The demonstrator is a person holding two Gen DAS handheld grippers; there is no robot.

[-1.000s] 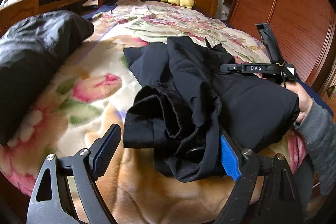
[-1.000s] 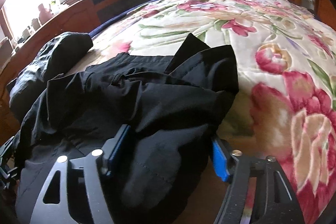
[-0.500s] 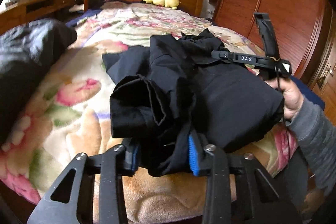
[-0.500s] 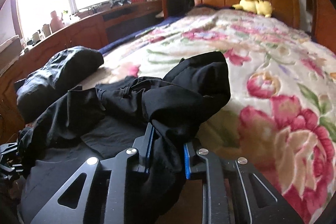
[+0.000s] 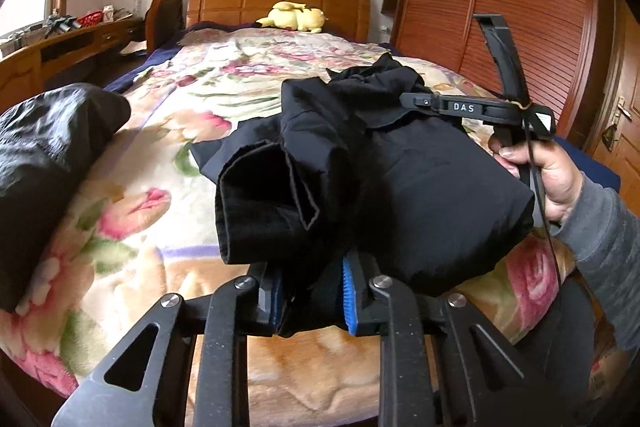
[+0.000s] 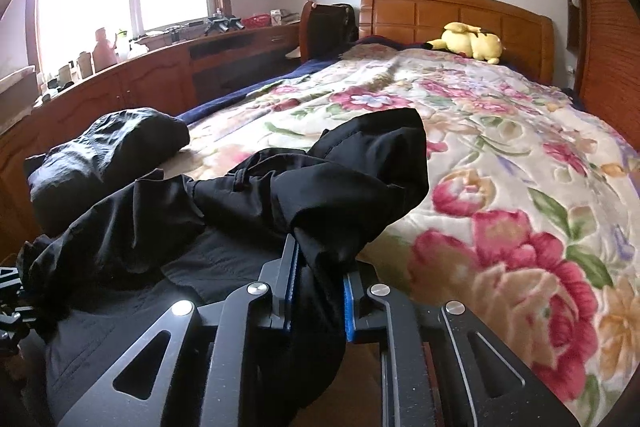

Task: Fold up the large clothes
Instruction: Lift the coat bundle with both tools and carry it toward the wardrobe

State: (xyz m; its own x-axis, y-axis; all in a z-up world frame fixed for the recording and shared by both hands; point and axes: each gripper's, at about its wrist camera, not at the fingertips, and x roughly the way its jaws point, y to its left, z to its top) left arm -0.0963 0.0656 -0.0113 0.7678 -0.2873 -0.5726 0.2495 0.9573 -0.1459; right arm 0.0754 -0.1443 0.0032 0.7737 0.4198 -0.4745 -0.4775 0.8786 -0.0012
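A bunched black garment (image 5: pixel 400 179) hangs above the near end of the floral bed (image 5: pixel 168 163). My left gripper (image 5: pixel 310 297) is shut on a fold at its near edge. My right gripper (image 6: pixel 318 297) is shut on another fold of the same garment (image 6: pixel 280 195). In the left wrist view the right gripper (image 5: pixel 500 107) and the hand holding it are at the garment's right side. A rolled sleeve or cuff sticks out to the left of the bundle.
A second dark bundle (image 5: pixel 48 155) lies at the bed's left edge, also in the right wrist view (image 6: pixel 104 155). A yellow plush toy (image 6: pixel 472 43) sits by the wooden headboard. A wooden counter (image 6: pixel 132 83) runs along the left. A wardrobe (image 5: pixel 520 7) stands on the right.
Both grippers closed on the black garment, which was lying between their open jaws. They have lifted it off the bedspread, and both views have tilted up.
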